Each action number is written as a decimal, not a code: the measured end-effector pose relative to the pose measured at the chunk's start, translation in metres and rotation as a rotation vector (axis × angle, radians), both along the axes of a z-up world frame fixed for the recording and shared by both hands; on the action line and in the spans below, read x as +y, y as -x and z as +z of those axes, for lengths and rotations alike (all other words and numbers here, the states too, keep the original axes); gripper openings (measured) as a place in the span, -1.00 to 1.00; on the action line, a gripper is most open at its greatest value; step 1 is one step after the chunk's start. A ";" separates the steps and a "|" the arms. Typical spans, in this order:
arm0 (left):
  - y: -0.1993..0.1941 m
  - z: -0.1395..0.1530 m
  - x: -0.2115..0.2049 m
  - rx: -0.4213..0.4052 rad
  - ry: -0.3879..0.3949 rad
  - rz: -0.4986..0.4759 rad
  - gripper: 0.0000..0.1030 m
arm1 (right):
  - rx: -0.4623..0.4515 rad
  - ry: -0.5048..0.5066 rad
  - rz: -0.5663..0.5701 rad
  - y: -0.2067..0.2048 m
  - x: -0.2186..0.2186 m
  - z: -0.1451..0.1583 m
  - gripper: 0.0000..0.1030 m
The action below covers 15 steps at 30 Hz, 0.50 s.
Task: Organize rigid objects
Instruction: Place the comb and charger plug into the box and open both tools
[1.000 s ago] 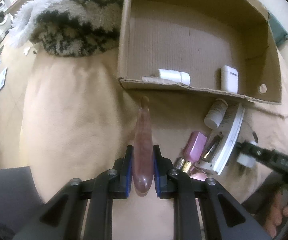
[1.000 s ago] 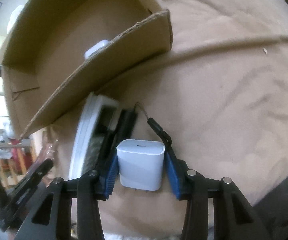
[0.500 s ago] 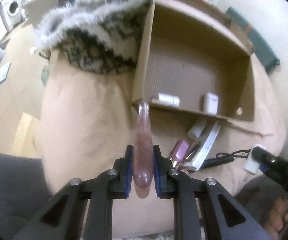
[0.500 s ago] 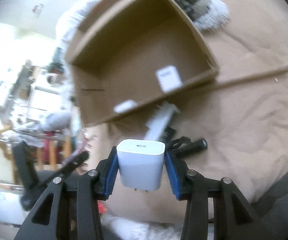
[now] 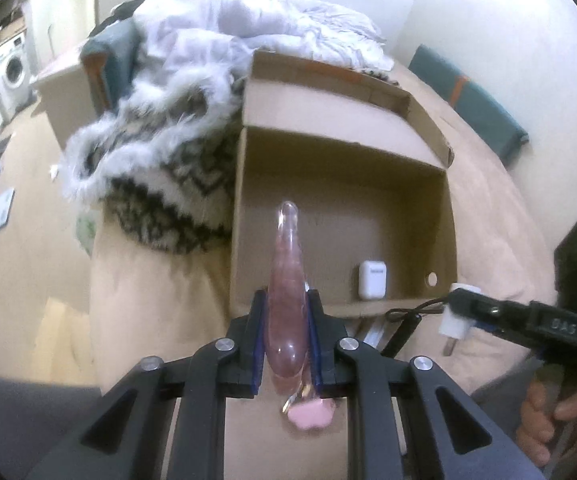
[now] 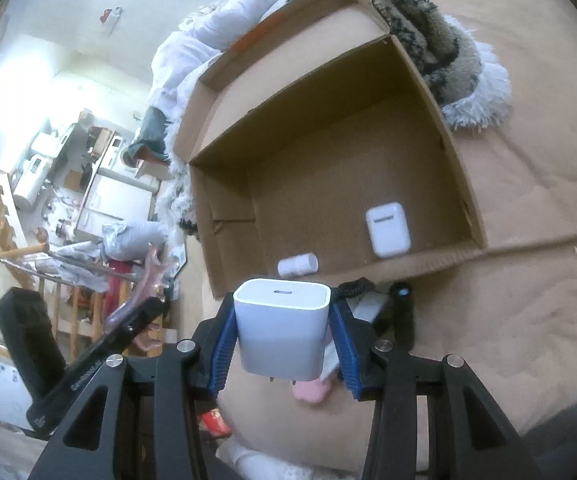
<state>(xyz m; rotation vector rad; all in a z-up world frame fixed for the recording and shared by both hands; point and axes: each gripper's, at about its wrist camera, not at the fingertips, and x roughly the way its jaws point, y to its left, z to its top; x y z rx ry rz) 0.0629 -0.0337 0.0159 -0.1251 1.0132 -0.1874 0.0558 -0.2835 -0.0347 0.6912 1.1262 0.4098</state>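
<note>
My left gripper (image 5: 286, 340) points steeply downward, its jaws clamped nearly together on what they hold. My right gripper (image 6: 282, 340) tilts down too, jaws partly apart and gripping, my hand (image 5: 548, 420) wrapped around its handle.

hidden: white bottle (image 6: 297, 265) in cardboard box (image 5: 340, 168) unseen from left wrist view, behind pink glass piece (image 5: 286, 300) | charger (image 6: 282, 332) covers a pink object (image 6: 312, 392), identity unclear | black stick (image 6: 402, 312) lower end hidden | room background blurred

One cardboard box (image 6: 460, 184), one white earbud case (image 6: 387, 229), one white bottle (image 6: 297, 265), one charger (image 6: 281, 326), two grippers (image 5: 286, 344) (image 6: 282, 344)
</note>
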 end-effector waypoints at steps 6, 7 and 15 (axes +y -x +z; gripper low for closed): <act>-0.025 -0.018 -0.024 0.028 -0.027 -0.057 -0.68 | 0.075 -0.072 -0.048 -0.027 -0.006 -0.038 -0.09; -0.029 -0.021 -0.028 0.035 -0.032 -0.065 -0.68 | 0.090 -0.084 -0.057 -0.031 -0.006 -0.045 -0.09; -0.054 -0.045 -0.057 0.057 -0.081 -0.128 -0.68 | 0.170 -0.165 -0.139 -0.058 -0.011 -0.078 -0.09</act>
